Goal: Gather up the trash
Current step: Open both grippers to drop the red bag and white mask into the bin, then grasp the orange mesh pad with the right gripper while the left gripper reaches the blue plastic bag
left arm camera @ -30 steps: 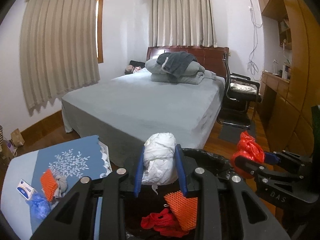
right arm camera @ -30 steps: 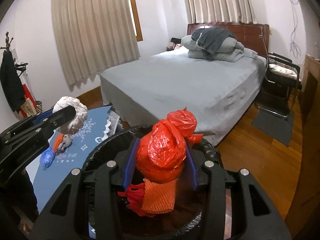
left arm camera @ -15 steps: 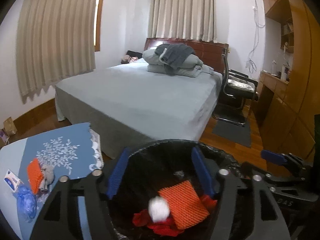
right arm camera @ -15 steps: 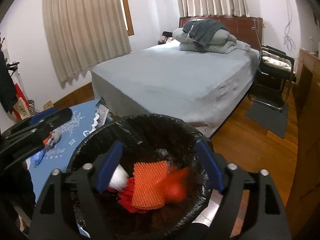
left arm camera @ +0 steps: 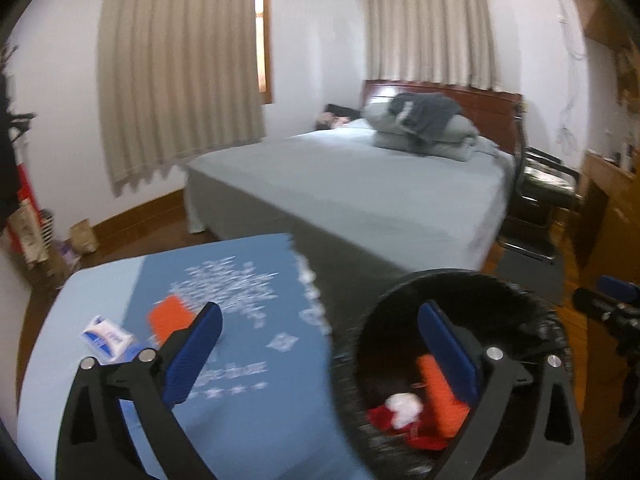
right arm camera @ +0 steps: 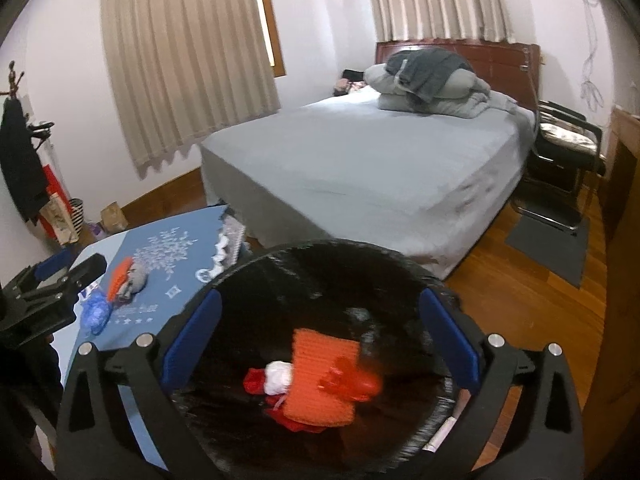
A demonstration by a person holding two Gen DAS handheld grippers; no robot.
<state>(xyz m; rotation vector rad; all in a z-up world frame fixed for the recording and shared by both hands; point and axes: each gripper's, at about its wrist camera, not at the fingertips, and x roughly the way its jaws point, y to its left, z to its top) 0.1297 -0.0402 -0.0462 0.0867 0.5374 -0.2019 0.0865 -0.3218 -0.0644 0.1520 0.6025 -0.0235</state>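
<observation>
A black-lined trash bin (right arm camera: 320, 252) stands below my right gripper (right arm camera: 320, 336), which is open and empty above it. Inside lie an orange mesh pad (right arm camera: 320, 372), a white crumpled ball (right arm camera: 278, 376) and a red bag (right arm camera: 360, 380). My left gripper (left arm camera: 320, 352) is open and empty, straddling the bin's left rim (left arm camera: 360, 312) and the blue table (left arm camera: 248, 400). On the table lie an orange piece (left arm camera: 168, 316), a white-blue packet (left arm camera: 106, 336) and, in the right wrist view, a blue bag (right arm camera: 96, 312).
A bed (right arm camera: 360, 160) with grey bedding stands behind the bin. A black chair (right arm camera: 568, 148) and a grey mat (right arm camera: 548, 240) are on the wood floor at right. Paper bags (left arm camera: 82, 236) sit by the left wall.
Both grippers opened: the white ball and the red bag dropped into the bin. The left gripper then swung left toward the blue table.
</observation>
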